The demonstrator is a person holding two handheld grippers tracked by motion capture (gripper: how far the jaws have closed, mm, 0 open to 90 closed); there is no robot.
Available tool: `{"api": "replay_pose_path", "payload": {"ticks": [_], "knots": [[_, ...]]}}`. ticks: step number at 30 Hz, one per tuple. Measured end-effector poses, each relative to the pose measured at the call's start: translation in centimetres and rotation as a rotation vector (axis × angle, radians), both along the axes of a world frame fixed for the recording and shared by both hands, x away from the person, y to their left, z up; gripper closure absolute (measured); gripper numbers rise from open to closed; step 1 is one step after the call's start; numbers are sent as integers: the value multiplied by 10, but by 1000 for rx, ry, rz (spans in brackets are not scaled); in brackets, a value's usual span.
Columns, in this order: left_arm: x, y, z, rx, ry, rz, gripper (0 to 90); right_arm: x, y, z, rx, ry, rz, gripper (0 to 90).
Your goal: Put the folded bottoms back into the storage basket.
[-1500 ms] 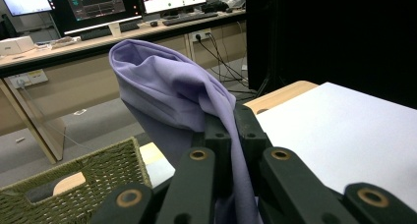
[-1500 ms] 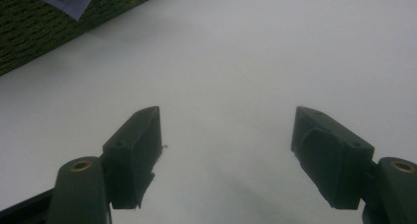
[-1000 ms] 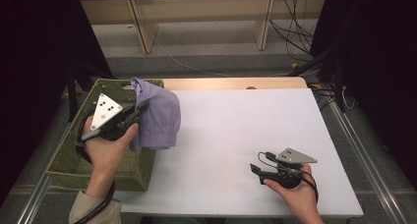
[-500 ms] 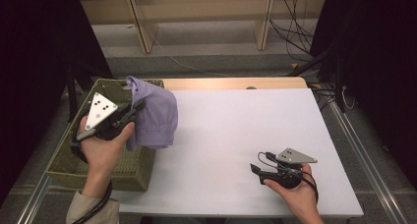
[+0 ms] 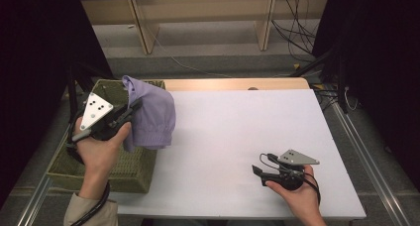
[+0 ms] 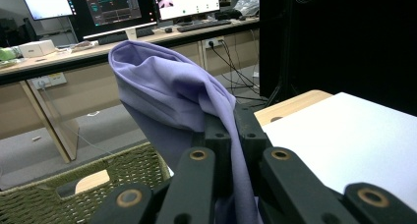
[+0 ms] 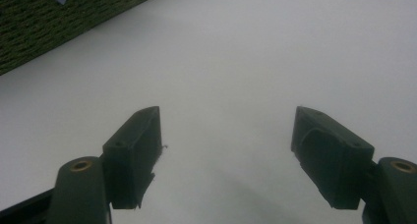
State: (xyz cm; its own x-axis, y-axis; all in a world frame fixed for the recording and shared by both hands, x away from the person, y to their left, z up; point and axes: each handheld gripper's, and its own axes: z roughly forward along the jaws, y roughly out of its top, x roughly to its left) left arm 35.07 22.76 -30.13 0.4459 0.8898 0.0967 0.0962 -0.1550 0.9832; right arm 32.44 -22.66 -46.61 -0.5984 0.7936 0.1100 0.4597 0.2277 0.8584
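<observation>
A lilac cloth hangs bunched above the near right corner of the green woven basket at the table's left. My left gripper is shut on the lilac cloth, whose folds rise over the black jaws, and the gripper points toward the table's far side. My right gripper rests low on the white table near the front right. Its jaws stand wide open with bare table between them.
The basket sits off the table's left edge, part of it under the cloth. A wooden strip runs along the table's far edge. Behind it are desk legs and cables on the floor. Monitors stand on a far desk.
The left hand has drawn the cloth a little up and toward the basket's far side. The right hand and its gripper have stayed put.
</observation>
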Motion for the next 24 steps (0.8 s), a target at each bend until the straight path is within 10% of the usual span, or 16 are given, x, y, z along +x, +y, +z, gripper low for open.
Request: {"api": "replay_pose_path", "payload": {"ticks": [24], "knots": [[-2,9,4,-12,-13,17,863,0,0,0,-3,3,-1,282]]}}
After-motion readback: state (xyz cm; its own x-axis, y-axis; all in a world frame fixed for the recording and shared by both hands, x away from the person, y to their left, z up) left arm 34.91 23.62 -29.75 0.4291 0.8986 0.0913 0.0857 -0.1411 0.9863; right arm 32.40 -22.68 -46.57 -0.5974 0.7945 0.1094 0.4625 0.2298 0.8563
